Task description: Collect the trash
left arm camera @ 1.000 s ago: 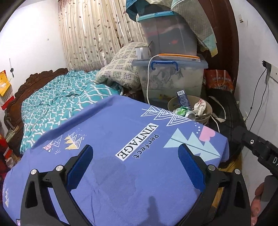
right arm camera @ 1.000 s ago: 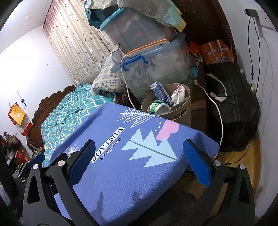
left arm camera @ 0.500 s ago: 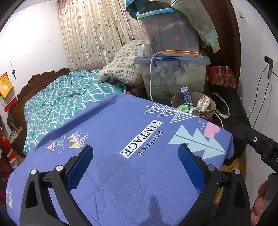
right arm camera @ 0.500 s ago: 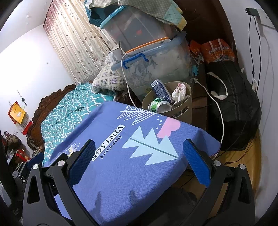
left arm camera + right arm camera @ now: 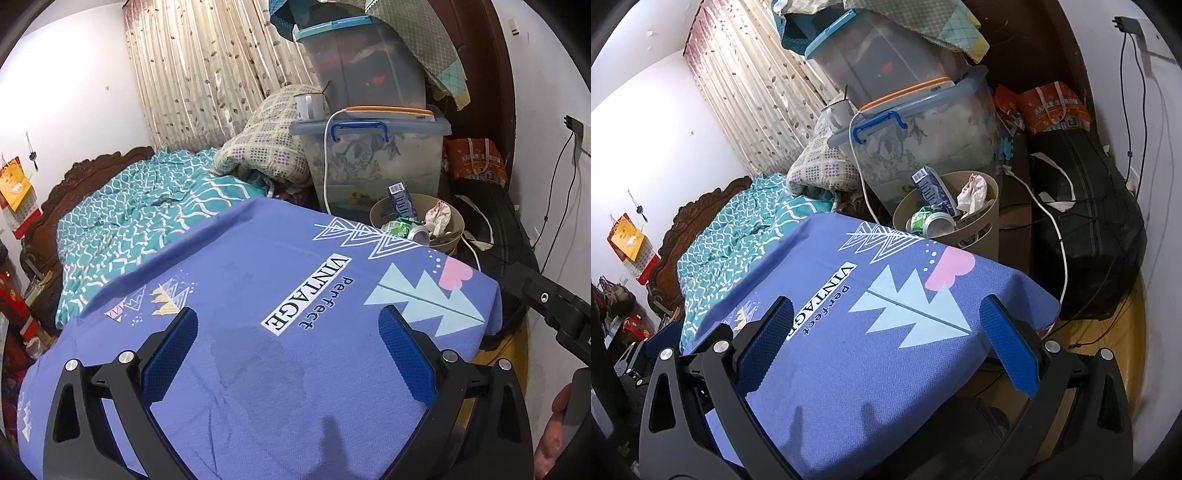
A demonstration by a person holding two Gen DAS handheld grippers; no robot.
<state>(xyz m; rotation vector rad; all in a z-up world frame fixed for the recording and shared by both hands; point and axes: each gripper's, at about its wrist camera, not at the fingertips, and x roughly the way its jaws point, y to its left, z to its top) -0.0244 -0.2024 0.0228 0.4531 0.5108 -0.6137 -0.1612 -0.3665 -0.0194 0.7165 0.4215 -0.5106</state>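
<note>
A beige trash bin (image 5: 456, 221) (image 5: 991, 210) stands past the far edge of the purple-clothed table (image 5: 258, 280) (image 5: 849, 332). It holds a blue carton (image 5: 402, 201) (image 5: 932, 188), a green can (image 5: 400, 227) (image 5: 921, 218), a silver can (image 5: 940, 223) and crumpled paper (image 5: 437, 219) (image 5: 973, 190). My left gripper (image 5: 288, 328) is open and empty above the cloth. My right gripper (image 5: 886, 321) is open and empty above the table's near right part.
Stacked clear storage boxes (image 5: 373, 158) (image 5: 923, 140) with a white cable stand behind the bin. A black bag (image 5: 1089, 236) lies to the right on the wooden floor. A bed with a teal quilt (image 5: 129, 218) runs along the left.
Both grippers have drawn slightly back and up from the table; the bin sits a little further away in both views. Both stay open and empty.
</note>
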